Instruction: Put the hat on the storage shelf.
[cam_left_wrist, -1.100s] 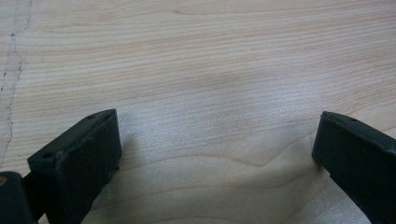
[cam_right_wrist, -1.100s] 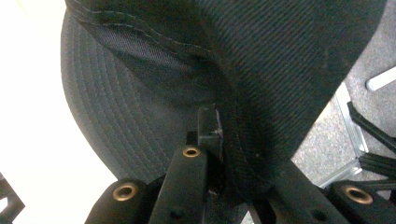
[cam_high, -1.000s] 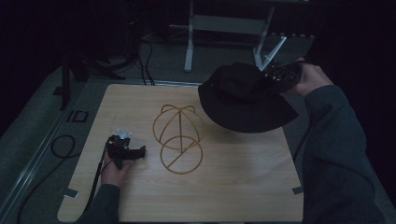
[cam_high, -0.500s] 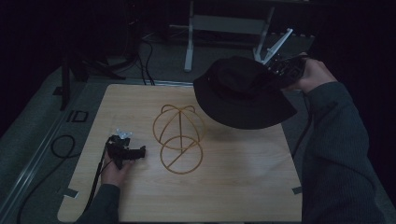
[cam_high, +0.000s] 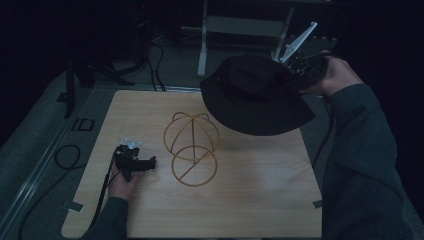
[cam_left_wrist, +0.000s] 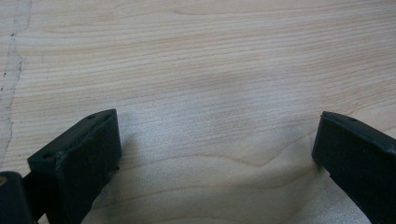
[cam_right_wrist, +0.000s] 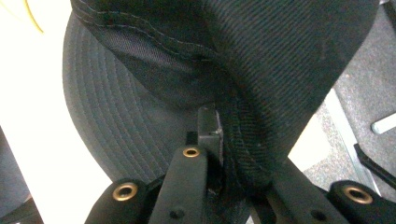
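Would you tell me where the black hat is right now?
In the high view, the hat hangs above the table's far right corner, clamped in the right gripper, beside the wire stand.

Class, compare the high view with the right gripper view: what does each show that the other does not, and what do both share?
High view alone: the wire hat stand on the table, and the left gripper resting open beside it. Right gripper view alone: the stitched rows under the brim and the jaws clamped on its edge. Both: the black hat held by the right gripper.

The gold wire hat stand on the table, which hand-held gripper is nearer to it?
Left. The left hand-held gripper rests on the table just left of the gold wire hat stand; the right hand-held gripper holds the black bucket hat up beyond it.
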